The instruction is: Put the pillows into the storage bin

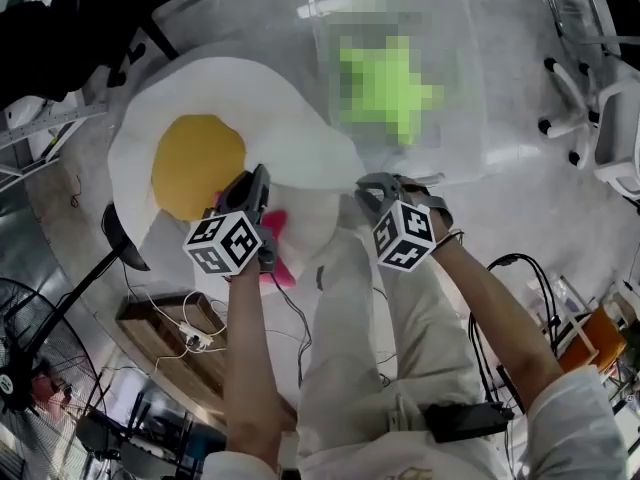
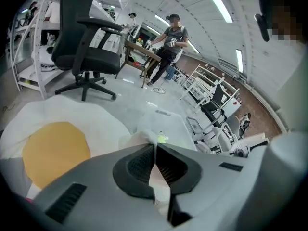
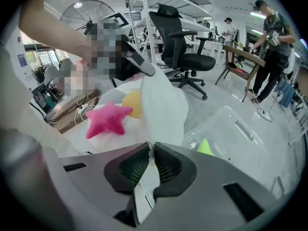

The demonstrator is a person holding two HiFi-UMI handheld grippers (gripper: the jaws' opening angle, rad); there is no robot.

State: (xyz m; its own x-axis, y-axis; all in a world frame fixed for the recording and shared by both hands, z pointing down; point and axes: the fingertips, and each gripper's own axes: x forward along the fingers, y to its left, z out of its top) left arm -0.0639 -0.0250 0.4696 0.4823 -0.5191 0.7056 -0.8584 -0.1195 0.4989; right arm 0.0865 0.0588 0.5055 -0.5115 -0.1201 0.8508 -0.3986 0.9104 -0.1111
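A black office chair [image 2: 89,57] stands near a wooden table [image 2: 140,50].

The pale, glossy floor [image 1: 540,218] carries everything. Far and right of centre stands the clear bin [image 1: 465,153]. A pink star [image 3: 107,120] lies near, by the person's feet, just beside the egg pillow [image 1: 250,118], which spreads over the left; how much of it rests on the floor cannot be told. A black chair [image 2: 84,47] stands far left and a white chair [image 1: 600,98] far right. Near left lie a wooden board [image 1: 150,318] bearing a power strip [image 1: 195,336] and a fan [image 1: 30,368]. Cables [image 1: 520,268] trail near right.
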